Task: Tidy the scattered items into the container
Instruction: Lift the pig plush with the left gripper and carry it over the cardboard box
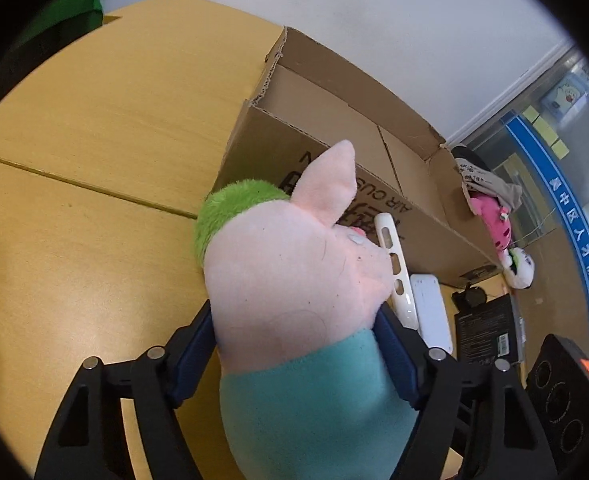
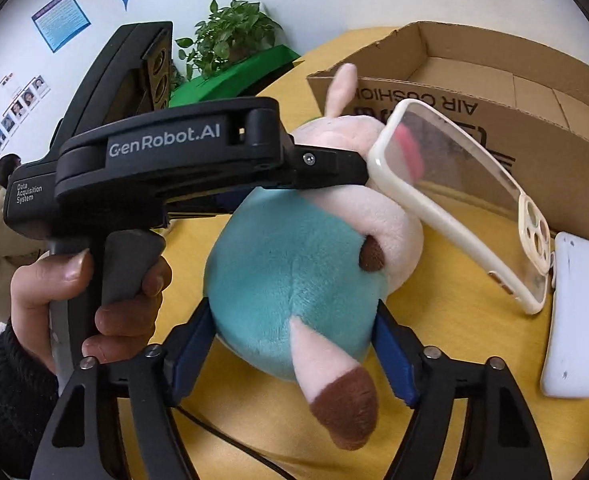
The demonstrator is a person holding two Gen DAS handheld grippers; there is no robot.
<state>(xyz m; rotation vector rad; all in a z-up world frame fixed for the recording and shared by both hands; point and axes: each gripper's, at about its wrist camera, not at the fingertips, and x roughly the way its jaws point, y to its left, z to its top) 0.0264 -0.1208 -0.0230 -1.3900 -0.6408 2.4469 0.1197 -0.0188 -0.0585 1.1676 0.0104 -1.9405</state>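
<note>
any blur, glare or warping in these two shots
Left wrist view: the fisheye bends the yellow wooden table and brown cardboard box; the pink plush pig in teal clothes is soft up close. Right wrist view: black corners, and the clear cream-rimmed phone case carries a smeared reflection.

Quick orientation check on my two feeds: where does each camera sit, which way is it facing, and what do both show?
Left wrist: sits on the left gripper, facing down along its fingers at the plush pig clamped between them, with the cardboard box beyond.
Right wrist: sits on the right gripper, whose fingers clamp the pig's teal body; the person's hand holding the left gripper shows at left.
Shared: pig, box, clear phone case, white device, yellow table.
</note>
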